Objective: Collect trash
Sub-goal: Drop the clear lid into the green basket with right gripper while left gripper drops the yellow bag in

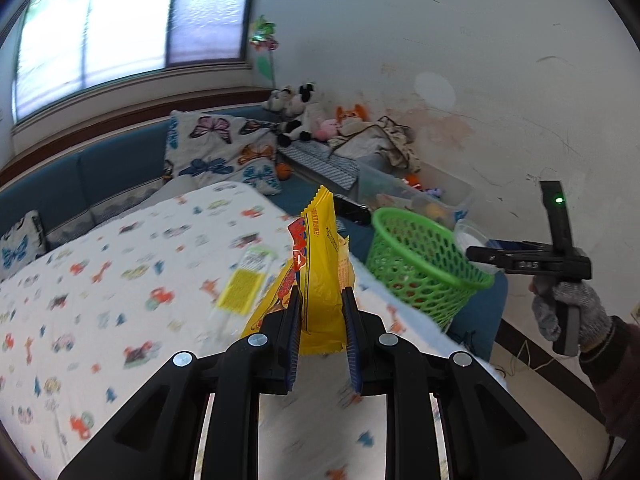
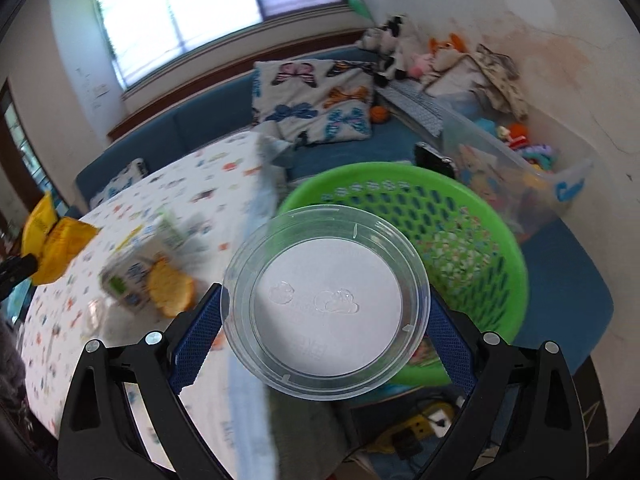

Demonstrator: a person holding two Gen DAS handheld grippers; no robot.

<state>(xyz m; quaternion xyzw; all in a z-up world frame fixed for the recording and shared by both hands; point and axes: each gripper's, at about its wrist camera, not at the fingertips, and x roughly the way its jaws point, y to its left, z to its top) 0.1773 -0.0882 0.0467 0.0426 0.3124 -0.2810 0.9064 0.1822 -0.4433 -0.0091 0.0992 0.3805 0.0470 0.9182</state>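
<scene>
The right gripper [image 2: 324, 320], clamped on the clear plastic lid [image 2: 325, 303], sits nearest the green basket [image 2: 472, 216], directly behind at frame center. The left gripper [image 1: 320, 320] pinches the upright yellow snack bag [image 1: 322, 264]; the basket lies to its right.

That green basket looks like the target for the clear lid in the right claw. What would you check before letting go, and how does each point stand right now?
1. Right claw grips the clear lid: ok.
2. Lid over the green basket opening: not ok, it overlaps only the near rim.
3. Room in the basket: ok, only a little at the bottom.
4. Left claw keeps the yellow snack bag out of the way: ok.
5. Basket standing steady: cannot tell, it appears tilted.
6. More trash on the table: not ok, wrappers remain.
</scene>
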